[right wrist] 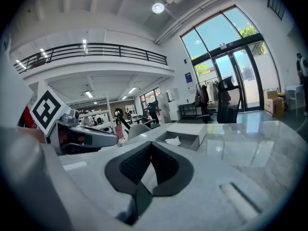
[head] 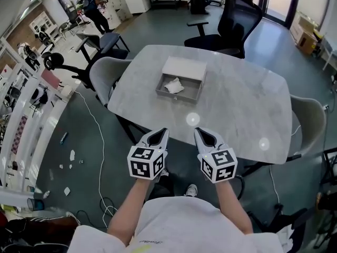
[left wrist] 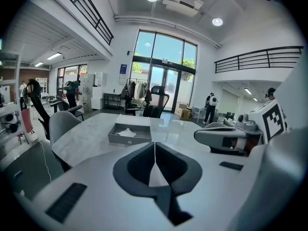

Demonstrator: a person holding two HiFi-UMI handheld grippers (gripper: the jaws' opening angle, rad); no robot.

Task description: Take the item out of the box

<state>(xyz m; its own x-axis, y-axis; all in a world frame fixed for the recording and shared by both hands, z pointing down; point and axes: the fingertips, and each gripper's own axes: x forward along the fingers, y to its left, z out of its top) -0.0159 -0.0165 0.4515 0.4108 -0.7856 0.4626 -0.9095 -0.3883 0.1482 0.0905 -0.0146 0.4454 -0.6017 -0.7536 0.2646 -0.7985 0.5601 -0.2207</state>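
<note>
At the lower centre of the head view, the left gripper and the right gripper are held side by side at the near edge of a pale grey marble-look table with rounded corners. Each carries its cube of black-and-white square markers, and the person's bare forearms run down to the bottom of the frame.

Both gripper views show the dark jaws pressed together at the tips with nothing between them.

Toward the upper middle of the table, well apart from both grippers, sits a shallow grey open box. A flat white lid-like piece lies against its far side. Inside the box, to the left of its middle, lies the item, a crumpled white piece that looks like paper or cloth; what it is made of cannot be told.

Around the table stand a grey shell chair at the left, another at the right and a black office chair at the top. A person stands far off in the upper left.
</note>
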